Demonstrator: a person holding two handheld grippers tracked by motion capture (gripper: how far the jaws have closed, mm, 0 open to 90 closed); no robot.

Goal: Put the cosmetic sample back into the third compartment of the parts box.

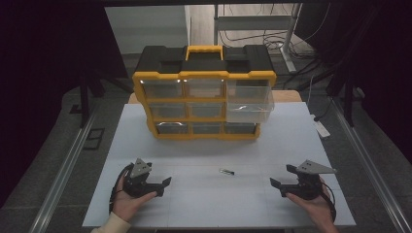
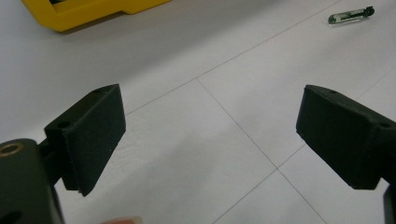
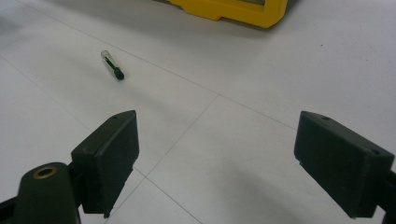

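The small vial [image 1: 226,171] is seen lying between the wide-open, empty left gripper [image 1: 165,187] and right gripper [image 1: 278,188]; the drawer cabinet [image 1: 204,99] is shown whole from above, its black cap in the gripper views.

A white table [image 1: 145,145], scored with thin seam lines, fills the lower middle of the frame. Dark curtains [image 1: 43,73] hang at the upper left and upper right. The floor [image 1: 63,141] is grey, with metal rails [image 1: 63,170] running along both sides of the table. At the top centre stands a metal-legged bench [image 1: 252,22] with loose cables [image 1: 252,41] beneath it. The light is dim.
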